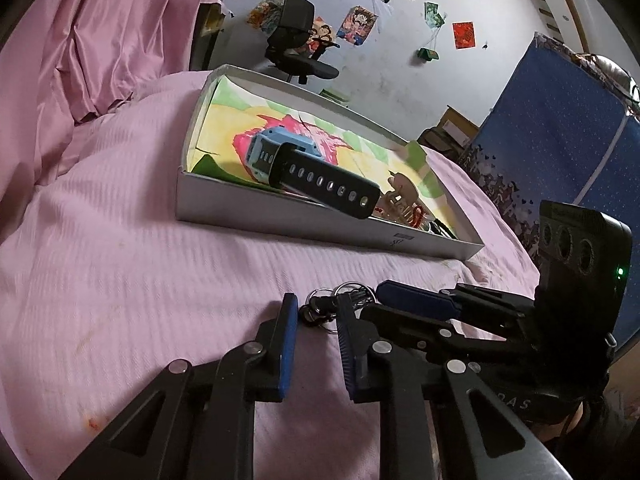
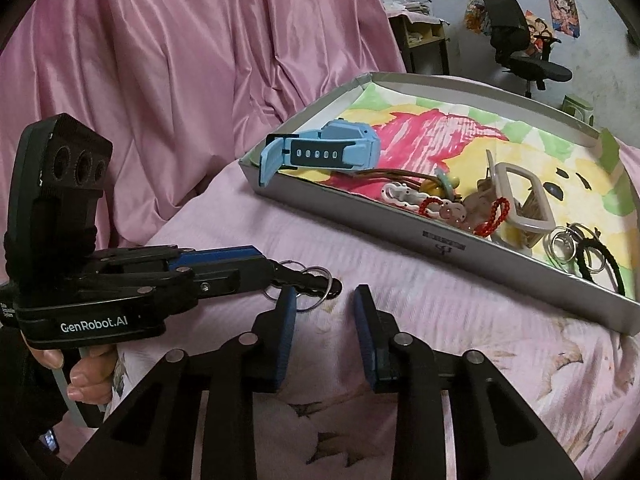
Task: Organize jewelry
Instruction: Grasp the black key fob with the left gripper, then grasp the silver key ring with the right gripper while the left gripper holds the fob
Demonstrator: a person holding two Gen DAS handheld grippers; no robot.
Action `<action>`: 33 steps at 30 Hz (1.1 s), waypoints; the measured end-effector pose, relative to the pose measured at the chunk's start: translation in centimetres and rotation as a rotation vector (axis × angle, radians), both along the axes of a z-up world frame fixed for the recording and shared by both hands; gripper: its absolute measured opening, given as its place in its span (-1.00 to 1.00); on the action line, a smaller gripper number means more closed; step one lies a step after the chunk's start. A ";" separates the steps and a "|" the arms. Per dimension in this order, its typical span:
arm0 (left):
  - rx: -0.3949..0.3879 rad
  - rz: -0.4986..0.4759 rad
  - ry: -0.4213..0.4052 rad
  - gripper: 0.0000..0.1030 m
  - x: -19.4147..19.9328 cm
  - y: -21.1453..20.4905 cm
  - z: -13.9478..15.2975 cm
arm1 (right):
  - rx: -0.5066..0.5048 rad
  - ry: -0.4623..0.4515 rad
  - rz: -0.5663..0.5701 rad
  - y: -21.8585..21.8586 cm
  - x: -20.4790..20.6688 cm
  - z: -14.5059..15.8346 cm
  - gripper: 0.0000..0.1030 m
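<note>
A: Count? 
B: One tray (image 2: 500, 258) mid-right, one blue watch (image 2: 320, 152) inside.

A: Fingers? 
B: Left gripper (image 2: 276, 270) clamps key rings (image 2: 316, 284), lower centre. Right gripper (image 2: 325, 334) parted, empty.

The bedspread (image 2: 420, 280) is matt, ribbed pink cloth, the curtain (image 2: 180, 60) behind glossy satin. A grey cardboard tray (image 2: 440, 240) holds a smooth plastic watch (image 2: 320, 154) and shiny metal key rings (image 2: 566, 246).
</note>
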State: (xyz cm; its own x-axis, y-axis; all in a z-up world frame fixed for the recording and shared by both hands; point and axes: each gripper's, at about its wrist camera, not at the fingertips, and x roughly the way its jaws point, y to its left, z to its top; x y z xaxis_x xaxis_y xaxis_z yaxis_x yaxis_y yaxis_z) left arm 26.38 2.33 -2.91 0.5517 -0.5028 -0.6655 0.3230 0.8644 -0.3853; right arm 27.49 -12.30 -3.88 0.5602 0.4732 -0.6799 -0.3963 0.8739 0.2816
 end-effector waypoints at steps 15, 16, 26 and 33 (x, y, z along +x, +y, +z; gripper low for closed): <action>-0.044 0.082 -0.041 -0.71 -2.5 1.6 -0.3 | -0.009 0.005 0.012 0.2 0.1 -0.2 -0.58; -0.042 0.094 -0.045 -0.71 -2.8 1.8 -0.3 | -0.018 0.004 0.017 0.4 0.2 -0.1 -0.58; -0.047 0.235 -0.077 -0.71 -3.9 3.4 -0.2 | -0.004 0.042 0.045 1.0 1.6 -0.5 -0.68; -0.058 0.277 -0.083 -0.71 -4.1 3.6 -0.3 | 0.036 0.057 0.042 1.0 2.2 -0.8 -0.90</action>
